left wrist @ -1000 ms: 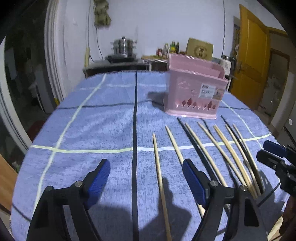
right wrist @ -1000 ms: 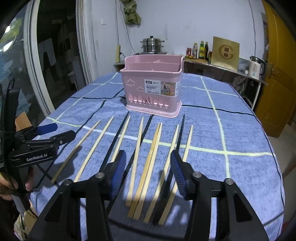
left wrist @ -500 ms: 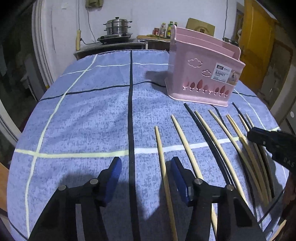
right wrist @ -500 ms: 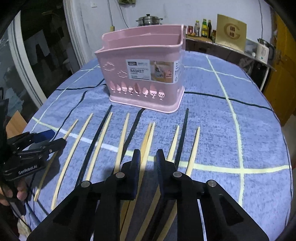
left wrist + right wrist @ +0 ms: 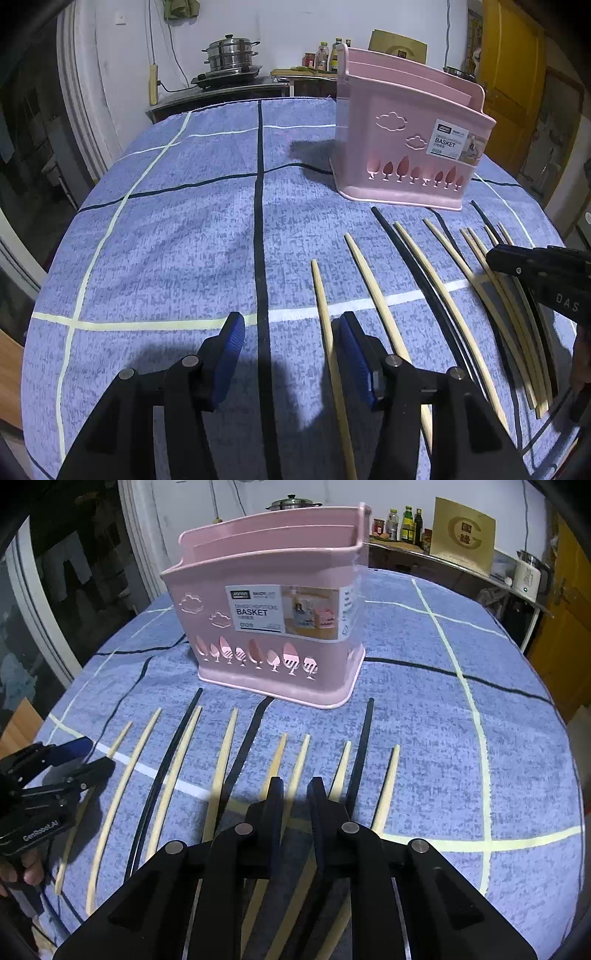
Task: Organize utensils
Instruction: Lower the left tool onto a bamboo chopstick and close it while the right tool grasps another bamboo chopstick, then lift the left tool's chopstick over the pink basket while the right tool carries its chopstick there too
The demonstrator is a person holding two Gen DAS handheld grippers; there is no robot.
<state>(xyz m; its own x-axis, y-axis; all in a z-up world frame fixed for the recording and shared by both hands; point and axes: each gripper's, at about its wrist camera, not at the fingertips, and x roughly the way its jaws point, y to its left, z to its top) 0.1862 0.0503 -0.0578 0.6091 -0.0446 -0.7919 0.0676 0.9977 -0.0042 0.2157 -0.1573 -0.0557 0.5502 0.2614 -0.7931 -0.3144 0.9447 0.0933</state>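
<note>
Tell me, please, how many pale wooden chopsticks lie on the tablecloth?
8 pale wooden chopsticks, side by side before the pink plastic basket; the right gripper hides some lower ends.

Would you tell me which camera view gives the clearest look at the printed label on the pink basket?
The right wrist view: the label on the pink basket faces the camera, large and near the centre, with "BASKET" easy to read. In the left wrist view the label is smaller, seen at an angle toward the basket's right end.
</note>
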